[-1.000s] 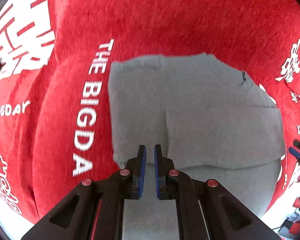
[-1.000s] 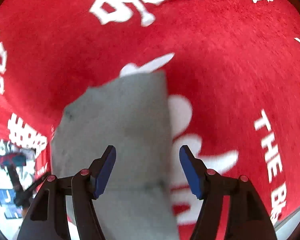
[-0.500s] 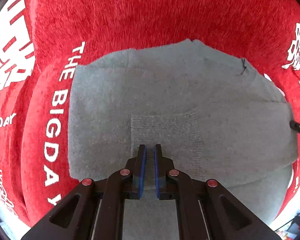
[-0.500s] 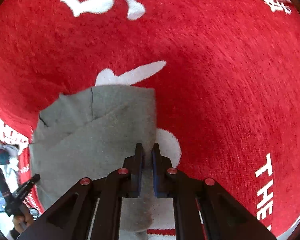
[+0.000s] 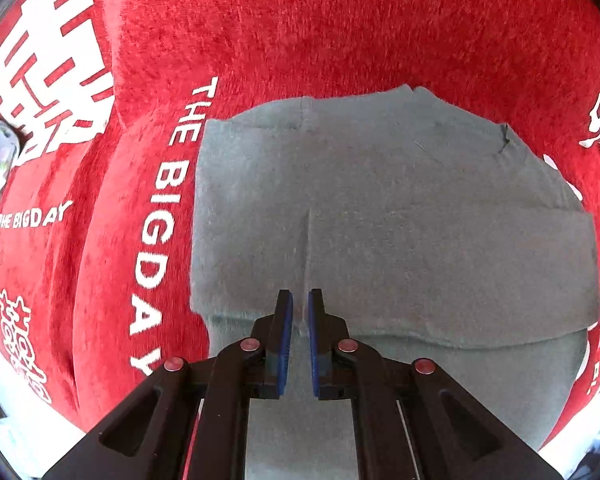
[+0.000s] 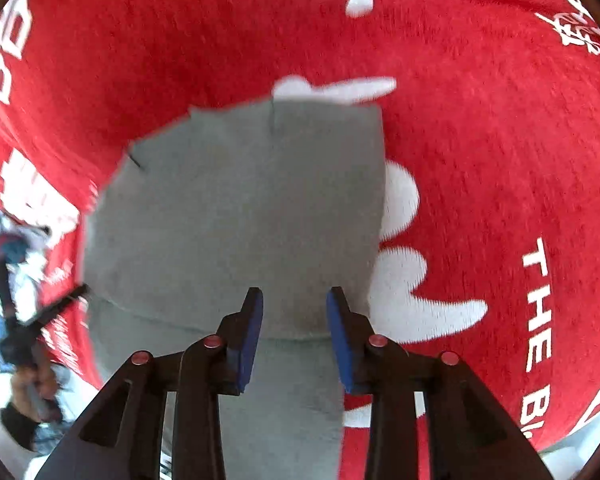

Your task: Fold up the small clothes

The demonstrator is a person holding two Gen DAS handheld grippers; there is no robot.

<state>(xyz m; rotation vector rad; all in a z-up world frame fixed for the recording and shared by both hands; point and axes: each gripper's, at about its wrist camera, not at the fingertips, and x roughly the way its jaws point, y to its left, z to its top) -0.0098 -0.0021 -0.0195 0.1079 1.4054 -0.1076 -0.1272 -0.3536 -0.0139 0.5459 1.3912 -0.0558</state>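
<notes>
A small grey garment (image 5: 400,240) lies spread on a red cloth (image 5: 340,20) printed with white lettering; what sits under that cloth is hidden, so it may or may not be a desk. The garment is already doubled: an upper layer ends in a fold edge running across just ahead of both claws, with a lower layer reaching back underneath them.

The left claw (image 5: 299,308) is nearly clenched, its blue pads a narrow slit apart at that fold edge; whether fabric is pinched between them cannot be told. The right claw (image 6: 295,300) is released, jaws spread above the fabric near the garment's right edge.

The knit looks soft, light and limp, likely to sag and drag on the plush cloth. Corners or the doubled edge seem the best holds, taking both layers together.
</notes>
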